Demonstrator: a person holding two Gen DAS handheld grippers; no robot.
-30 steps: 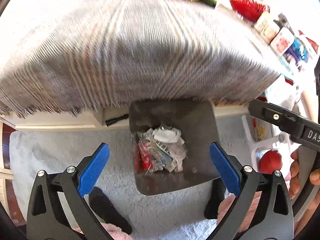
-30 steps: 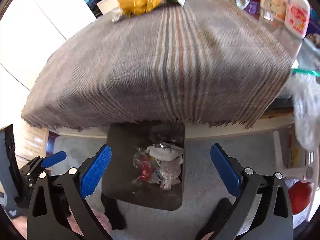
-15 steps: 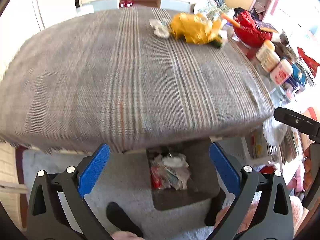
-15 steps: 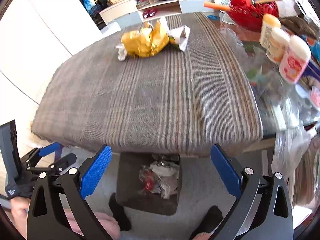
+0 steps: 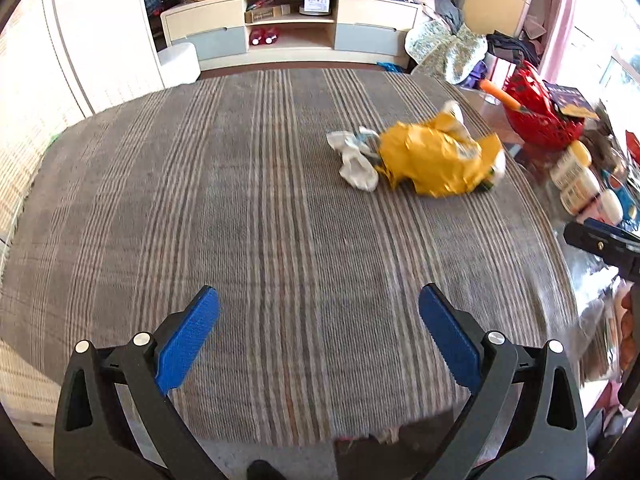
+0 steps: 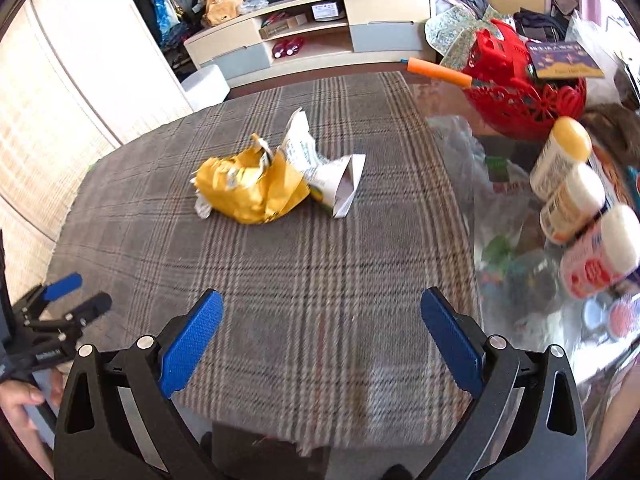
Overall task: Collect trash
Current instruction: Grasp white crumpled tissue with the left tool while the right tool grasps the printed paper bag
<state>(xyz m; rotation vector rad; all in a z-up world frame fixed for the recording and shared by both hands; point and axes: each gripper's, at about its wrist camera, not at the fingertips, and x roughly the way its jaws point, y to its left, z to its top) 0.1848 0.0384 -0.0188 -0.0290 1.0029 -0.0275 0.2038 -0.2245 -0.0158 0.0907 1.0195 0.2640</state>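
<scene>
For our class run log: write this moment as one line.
left claw: open, empty | right claw: open, empty | yellow wrapper, white paper: on tablecloth | picked up: none

Crumpled yellow wrapper (image 5: 434,164) and white paper (image 5: 354,156) touching on tablecloth (image 5: 240,220).

Plaid cloth (image 6: 304,280) covers the table, and bare glass (image 6: 452,100) shows along its 3 o'clock side. Up at 1 o'clock a red basket (image 6: 524,92) sits on that glass, with an orange handle (image 6: 438,70) poking out toward 11 and a card (image 6: 564,60) lying across its rim. Three bottles (image 6: 576,196) lie in a row at 3 o'clock, beside clear plastic (image 6: 480,184). Behind the table at 12 o'clock runs a low TV unit (image 5: 292,28); a red item (image 5: 264,36) is in its open shelf. A white stool (image 5: 178,62) stands at 11 o'clock. Heaped clothes (image 5: 448,48) are at 1 o'clock
</scene>
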